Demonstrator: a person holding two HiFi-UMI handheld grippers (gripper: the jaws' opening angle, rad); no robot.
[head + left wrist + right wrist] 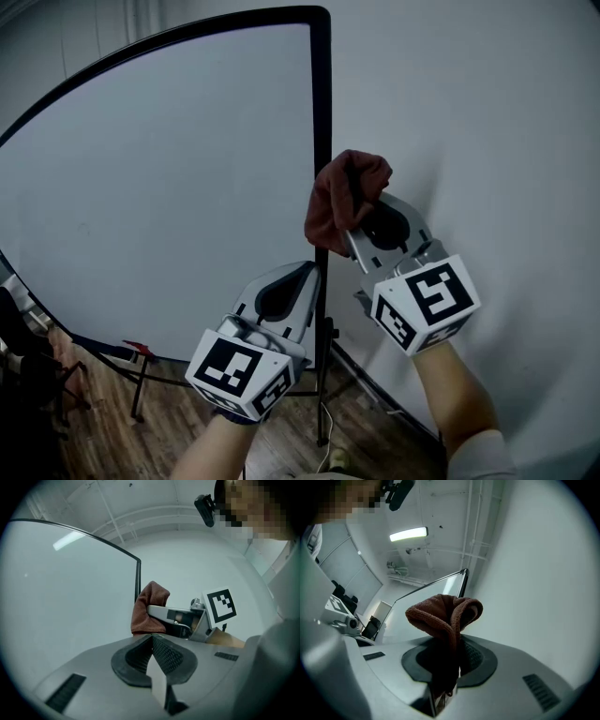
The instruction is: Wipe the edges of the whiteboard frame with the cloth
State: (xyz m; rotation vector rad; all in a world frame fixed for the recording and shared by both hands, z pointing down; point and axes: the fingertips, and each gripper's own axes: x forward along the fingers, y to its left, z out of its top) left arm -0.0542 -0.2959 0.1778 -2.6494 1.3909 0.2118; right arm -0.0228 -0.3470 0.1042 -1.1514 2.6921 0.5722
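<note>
Starting nearest you, your left tool [153, 638] had its jaws closed together on nothing, its tip just beside the lower part of the frame's right upright. Your right tool [364, 223] was clamped on the cloth [343, 199], a reddish-brown terry rag pinched by a lower fold so that a loose bunch stood out past the jaws. That bunch appeared to sit against the black whiteboard frame [322, 112], about midway up its right edge. I judged the cloth light, soft and limp. It would fold round the narrow bar readily, but it could drag out of a shallow pinch, so a hold deep in the pads with a fat wad left free suited it. Beyond lay the blank board [169, 169] and the pale wall [487, 122].
</note>
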